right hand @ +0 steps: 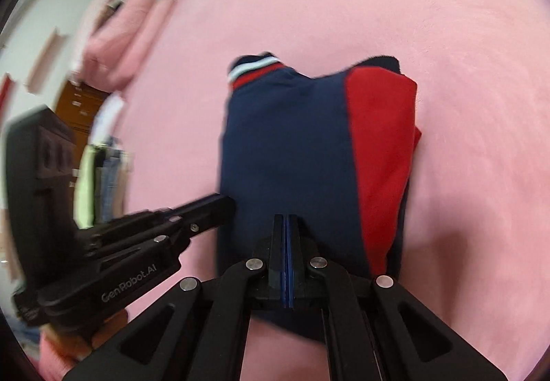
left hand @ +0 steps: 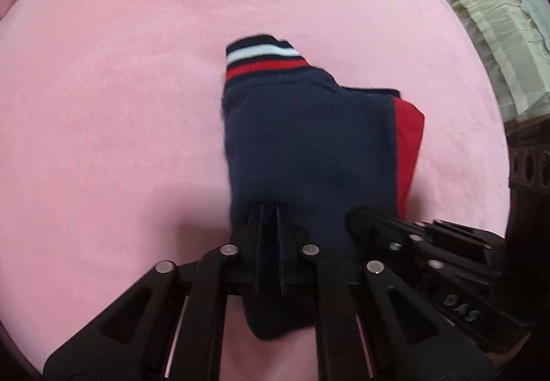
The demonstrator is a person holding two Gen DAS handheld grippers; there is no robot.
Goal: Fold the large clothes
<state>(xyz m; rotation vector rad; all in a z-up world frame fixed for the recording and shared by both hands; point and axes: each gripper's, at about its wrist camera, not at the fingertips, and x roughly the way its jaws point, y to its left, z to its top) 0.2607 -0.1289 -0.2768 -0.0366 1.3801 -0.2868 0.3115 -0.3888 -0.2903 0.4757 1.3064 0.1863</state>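
Item: navy-and-red garment, folded compact, centre frame on pink bed. Left tongs and right tongs both clamped its near edge. Likely final fold; next needs joint lift.

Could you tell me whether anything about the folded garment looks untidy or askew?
Slightly. The navy garment is folded on the pink blanket, but its striped cuff sticks out at the far corner, and the red panel bulges past the right edge.

both wrist cams steep-down, close, share garment
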